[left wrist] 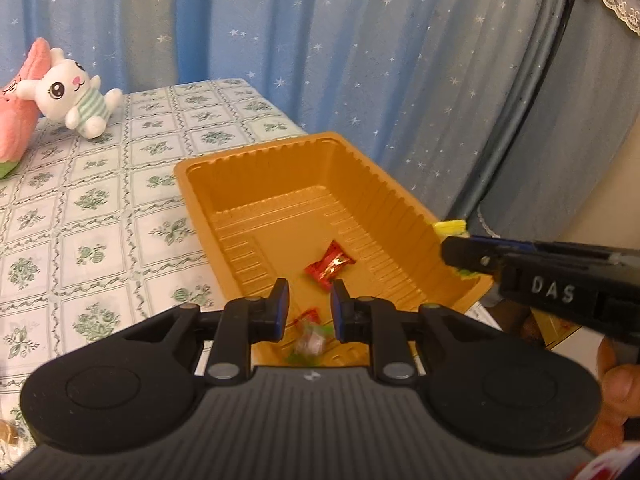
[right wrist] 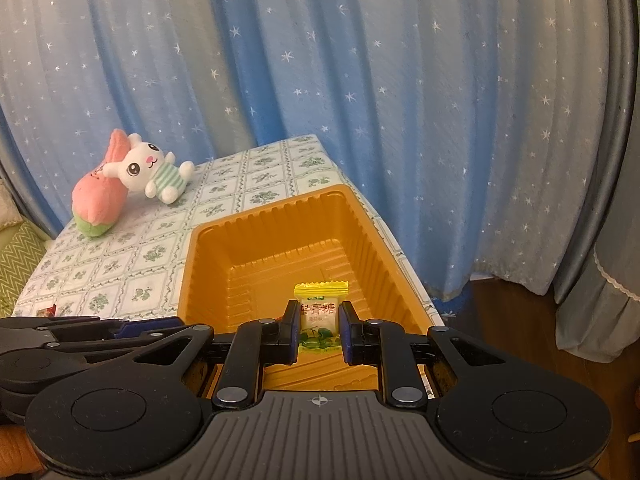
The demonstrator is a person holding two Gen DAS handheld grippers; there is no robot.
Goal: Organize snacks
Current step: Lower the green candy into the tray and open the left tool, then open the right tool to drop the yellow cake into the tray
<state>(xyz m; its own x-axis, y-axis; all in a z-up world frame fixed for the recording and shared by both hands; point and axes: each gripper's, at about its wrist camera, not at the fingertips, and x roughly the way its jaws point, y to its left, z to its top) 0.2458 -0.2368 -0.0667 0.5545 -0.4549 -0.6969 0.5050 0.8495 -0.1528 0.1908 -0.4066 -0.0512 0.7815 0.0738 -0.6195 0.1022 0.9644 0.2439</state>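
Observation:
An orange plastic tray (left wrist: 240, 184) stands on the table's right part; it also shows in the right wrist view (right wrist: 208, 248). A red wrapped candy (left wrist: 329, 266) lies on its floor. A clear-wrapped candy with green and red (left wrist: 308, 342) is below my left gripper (left wrist: 310, 306), which is open above the tray's near end. My right gripper (right wrist: 319, 326) is shut on a yellow and white candy packet (right wrist: 320, 312) over the tray. In the left wrist view the right gripper (left wrist: 460, 254) sits at the tray's right rim with the yellow packet (left wrist: 452, 227) peeking out.
A white plush rabbit (left wrist: 76, 94) leans on a pink plush (left wrist: 16, 120) at the table's far left; both show in the right wrist view (right wrist: 148, 170). The table has a floral tablecloth (left wrist: 100, 200). Blue starry curtains (right wrist: 360, 80) hang behind. The table edge runs just right of the tray.

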